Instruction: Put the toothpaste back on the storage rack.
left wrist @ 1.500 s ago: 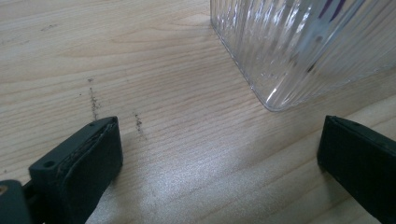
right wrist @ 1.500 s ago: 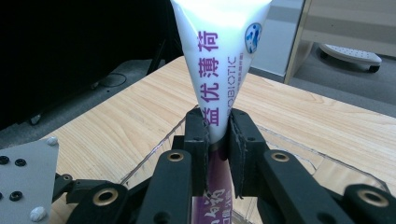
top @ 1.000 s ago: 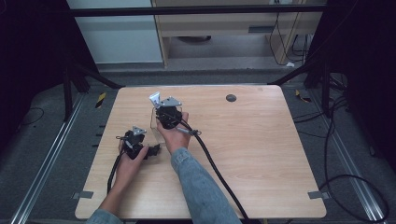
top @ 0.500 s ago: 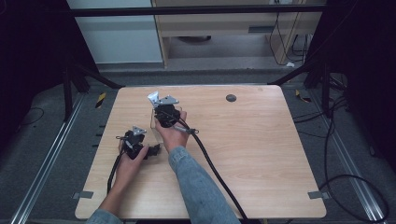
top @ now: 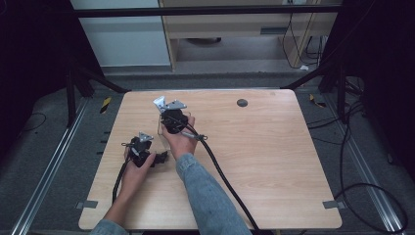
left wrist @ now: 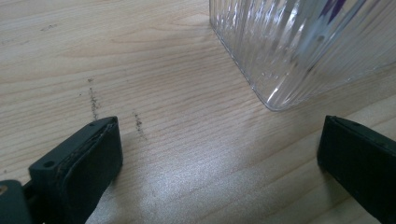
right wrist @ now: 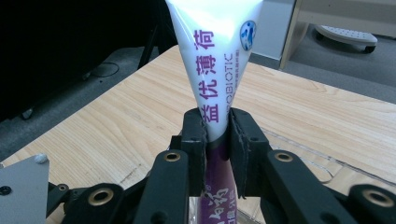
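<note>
A white and purple toothpaste tube (right wrist: 215, 60) stands upright between the jaws of my right gripper (right wrist: 216, 123), which is shut on its lower part. In the high view this gripper (top: 167, 108) hovers over the left half of the table, the tube's white end (top: 159, 102) sticking out above it. A clear ribbed container (left wrist: 289, 42) stands on the wood just ahead and to the right of my left gripper (left wrist: 219, 149). That gripper is open, with only bare table between its pads (left wrist: 84, 158). The container's rim (right wrist: 303, 154) shows below the tube.
The wooden table (top: 274, 147) has a dark round hole (top: 242, 103) near its far edge. A black cable (top: 220, 171) trails from the right gripper toward the front edge. The left gripper (top: 147, 152) rests low near the left side, in a person's hand.
The right gripper has drifted slightly left with the tube still in it. The left gripper has stayed put.
</note>
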The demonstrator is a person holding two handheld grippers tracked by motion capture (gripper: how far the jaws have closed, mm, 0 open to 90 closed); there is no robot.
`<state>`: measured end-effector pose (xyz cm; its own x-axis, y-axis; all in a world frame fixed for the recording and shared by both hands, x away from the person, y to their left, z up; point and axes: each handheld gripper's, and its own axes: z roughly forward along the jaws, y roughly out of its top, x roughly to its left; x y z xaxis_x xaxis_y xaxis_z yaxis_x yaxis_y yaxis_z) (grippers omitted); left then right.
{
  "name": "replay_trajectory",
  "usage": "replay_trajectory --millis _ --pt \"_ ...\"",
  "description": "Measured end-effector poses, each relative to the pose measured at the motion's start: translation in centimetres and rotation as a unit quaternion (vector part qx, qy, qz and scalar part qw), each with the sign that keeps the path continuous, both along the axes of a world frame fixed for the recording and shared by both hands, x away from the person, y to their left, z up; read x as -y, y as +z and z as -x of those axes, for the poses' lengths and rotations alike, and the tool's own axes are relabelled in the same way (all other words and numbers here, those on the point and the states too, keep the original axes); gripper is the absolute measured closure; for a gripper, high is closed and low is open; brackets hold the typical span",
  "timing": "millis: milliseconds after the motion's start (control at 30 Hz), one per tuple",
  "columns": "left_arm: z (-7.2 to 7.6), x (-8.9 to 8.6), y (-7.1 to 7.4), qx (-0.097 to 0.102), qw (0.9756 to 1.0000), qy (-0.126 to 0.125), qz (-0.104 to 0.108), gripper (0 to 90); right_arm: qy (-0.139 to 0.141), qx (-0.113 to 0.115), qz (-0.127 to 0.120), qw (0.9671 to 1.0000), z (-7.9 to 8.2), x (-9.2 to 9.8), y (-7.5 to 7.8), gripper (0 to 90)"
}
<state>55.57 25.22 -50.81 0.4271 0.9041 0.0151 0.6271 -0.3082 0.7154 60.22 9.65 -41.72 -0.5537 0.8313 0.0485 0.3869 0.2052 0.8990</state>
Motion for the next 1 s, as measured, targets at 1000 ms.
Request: replay_trajectory --millis 1000 --pt "0.0 0.0 0.0 0.000 1.0000 -0.001 0.000 0.0 0.010 0.001 0.005 0.9999 1.4 3.2 2.2 76.3"
